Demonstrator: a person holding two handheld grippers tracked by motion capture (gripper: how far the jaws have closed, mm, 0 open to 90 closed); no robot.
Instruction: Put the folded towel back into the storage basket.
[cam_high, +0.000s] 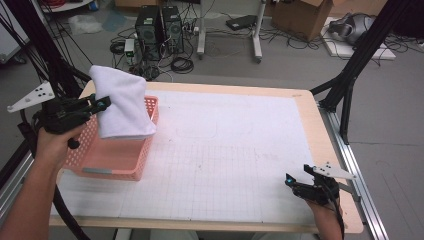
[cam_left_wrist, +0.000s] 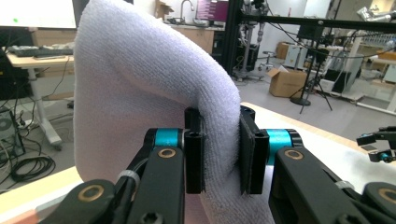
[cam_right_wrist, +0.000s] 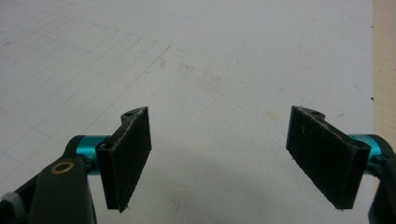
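White towel hangs over the pink basket, pinched tight in your left gripper; your right gripper jaws stand wide apart.

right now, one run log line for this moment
left gripper: shut on white towel | towel: above pink basket | right gripper: open, idle

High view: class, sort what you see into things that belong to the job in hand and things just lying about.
Part of the job:
white towel, clamped in the left gripper
pink basket beneath it

Just lying about:
cardboard box on the floor
computer towers
right gripper, idle and open on the table
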